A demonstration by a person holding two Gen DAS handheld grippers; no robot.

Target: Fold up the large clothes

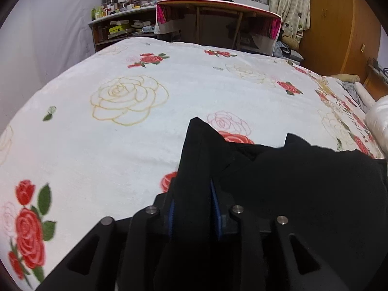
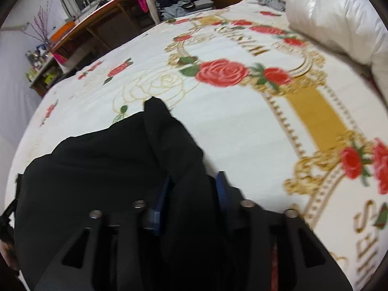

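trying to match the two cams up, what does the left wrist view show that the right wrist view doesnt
Only the left wrist view: shelves crowded with bottles, the patterned curtain and the wooden wardrobe.

Only the right wrist view: gold lettering and a gold band printed on the blanket, plus most of the white puffy bedding.

Both: the black garment bunched between each gripper's blue-padded jaws, the rose-print blanket, the wooden table and the window.

A home bedroom: a bed under a rose-printed blanket (image 1: 145, 126) fills the frame, with a cluttered shelf (image 1: 121, 28) upper left and a heart-patterned curtain (image 1: 288, 2) upper right.
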